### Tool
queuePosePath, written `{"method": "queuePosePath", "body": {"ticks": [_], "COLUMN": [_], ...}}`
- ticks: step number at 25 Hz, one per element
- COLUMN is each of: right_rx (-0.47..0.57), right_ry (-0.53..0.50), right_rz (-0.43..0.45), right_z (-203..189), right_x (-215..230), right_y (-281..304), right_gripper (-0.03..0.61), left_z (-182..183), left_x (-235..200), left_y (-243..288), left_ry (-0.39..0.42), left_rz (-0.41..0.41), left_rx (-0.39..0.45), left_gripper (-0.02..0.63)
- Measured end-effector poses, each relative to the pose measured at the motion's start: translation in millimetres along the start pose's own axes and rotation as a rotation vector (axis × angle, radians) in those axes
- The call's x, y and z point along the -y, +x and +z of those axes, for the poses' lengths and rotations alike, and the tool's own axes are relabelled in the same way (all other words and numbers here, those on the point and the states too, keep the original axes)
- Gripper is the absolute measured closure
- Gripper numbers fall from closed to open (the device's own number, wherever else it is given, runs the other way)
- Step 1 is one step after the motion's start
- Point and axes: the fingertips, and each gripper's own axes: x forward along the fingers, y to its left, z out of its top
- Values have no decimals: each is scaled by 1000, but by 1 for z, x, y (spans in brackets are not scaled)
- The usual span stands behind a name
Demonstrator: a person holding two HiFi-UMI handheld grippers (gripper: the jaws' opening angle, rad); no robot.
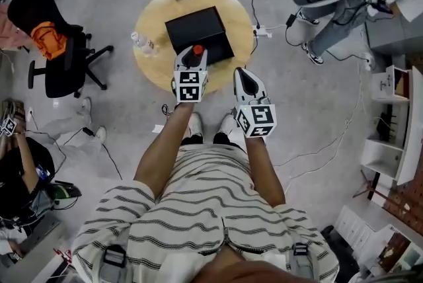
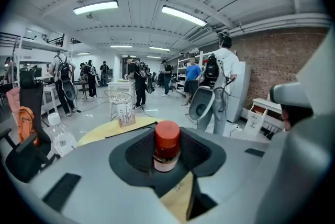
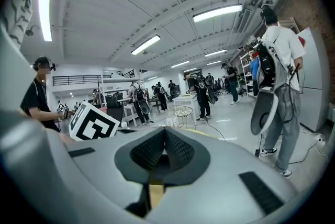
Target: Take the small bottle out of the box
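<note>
Jaws of left gripper (image 1: 196, 54) clamp small bottle (image 2: 166, 157), upright, cap (image 2: 167, 132) up

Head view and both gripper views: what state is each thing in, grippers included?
left gripper: shut on the small bottle.
small bottle: upright, red cap on, clamped between the pads.
right gripper: shut, nothing between its jaws.
black box: resting on the round table; open or closed cannot be told.
clear bottle: standing on the table, untouched.
</note>
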Motion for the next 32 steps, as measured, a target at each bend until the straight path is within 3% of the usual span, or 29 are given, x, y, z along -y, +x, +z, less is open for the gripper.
{"method": "queuePosePath", "body": {"ticks": [17, 32], "right_rx": [31, 67], "right_ry": [-18, -36], "right_rz": [31, 57], "right_z": [26, 41], "right_x": [5, 0], "right_y": [8, 10], "right_gripper": [560, 560], "left_z": [38, 47], "left_x": [10, 19], "left_y": [-31, -60], "left_ry": [28, 42], "left_rz": [-19, -22], "left_rx": [72, 109], "left_gripper": [460, 460]}}
